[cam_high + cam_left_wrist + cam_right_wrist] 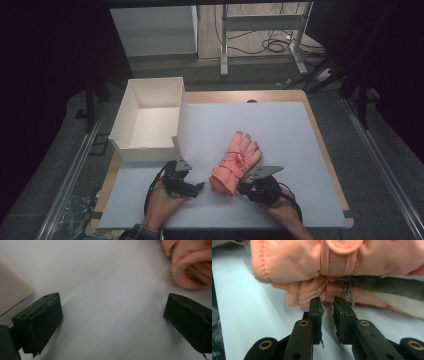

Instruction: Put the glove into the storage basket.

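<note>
Gloves (pixel 236 162), a peach-pink padded pair stacked together, lay on the pale worktop (pixel 280 125) near its front edge, fingers pointing away from the person and cuffs toward them. In the right gripper view the pair (pixel 317 262) showed a fastening strap wrapped across the upper glove, with a small plastic clip and a grey webbing band along the lower one.

The right tongs (pixel 246 187), held in the person's right hand (pixel 287 212), sat just beside the cuff end of the pair. In the right gripper view these tongs (pixel 327 302) were nearly closed, with a narrow gap between the two black jaws, whose tips sat right at the lower glove's gathered cuff; whether the pads were pinching any fabric could not be told.

The left tongs (pixel 197 189), held in the left hand (pixel 160 205), rested low over bare worktop to the left of the pair, apart from it. In the left gripper view the left tongs (pixel 112 317) stood wide open with nothing between the jaws, the cuff of a glove (pixel 191 262) at the upper right.

A white open box (pixel 147 117) stood on the worktop's far left, well apart from the pair
</note>
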A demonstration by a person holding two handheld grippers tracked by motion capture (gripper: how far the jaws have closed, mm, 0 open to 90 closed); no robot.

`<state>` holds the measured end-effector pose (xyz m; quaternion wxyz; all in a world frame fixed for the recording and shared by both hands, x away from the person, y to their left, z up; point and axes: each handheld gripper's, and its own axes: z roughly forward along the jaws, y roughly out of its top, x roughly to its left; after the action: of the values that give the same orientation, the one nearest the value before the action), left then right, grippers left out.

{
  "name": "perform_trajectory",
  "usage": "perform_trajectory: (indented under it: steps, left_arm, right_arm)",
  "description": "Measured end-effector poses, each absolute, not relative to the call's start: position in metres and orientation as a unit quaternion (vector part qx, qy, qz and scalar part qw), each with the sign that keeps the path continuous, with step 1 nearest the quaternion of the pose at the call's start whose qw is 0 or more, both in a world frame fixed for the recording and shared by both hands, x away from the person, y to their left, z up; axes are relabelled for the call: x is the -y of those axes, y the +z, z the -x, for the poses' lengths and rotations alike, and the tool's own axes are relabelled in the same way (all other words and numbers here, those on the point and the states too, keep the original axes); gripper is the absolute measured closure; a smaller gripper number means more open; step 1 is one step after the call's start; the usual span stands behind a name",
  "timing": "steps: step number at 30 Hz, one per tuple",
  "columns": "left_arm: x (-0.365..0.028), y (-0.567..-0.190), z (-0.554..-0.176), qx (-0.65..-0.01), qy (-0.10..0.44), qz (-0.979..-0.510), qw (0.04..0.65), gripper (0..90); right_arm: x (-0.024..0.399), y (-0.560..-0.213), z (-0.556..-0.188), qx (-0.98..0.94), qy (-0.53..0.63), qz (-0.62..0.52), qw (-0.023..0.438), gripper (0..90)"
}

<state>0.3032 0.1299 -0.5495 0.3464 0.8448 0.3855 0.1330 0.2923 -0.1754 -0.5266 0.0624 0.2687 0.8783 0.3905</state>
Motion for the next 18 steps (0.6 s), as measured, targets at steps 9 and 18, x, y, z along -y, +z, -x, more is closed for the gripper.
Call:
perform_trajectory:
  steps: [9, 18]
  left_arm:
    - [-0.130, -0.549, -0.303, -0.385, 0.132, -0.844, 0.348, 2.1]
    - [-0.145, -0.536, -0.301, -0.380, 0.105, -0.841, 0.371, 5.2]
  right_arm:
    - [0.172, -0.525, -0.294, -0.878, 0.392, -0.266, 0.067, 73.2]
    - [0.212, -0.519, -0.302, -0.863, 0.385, -0.304, 0.118, 67.1]
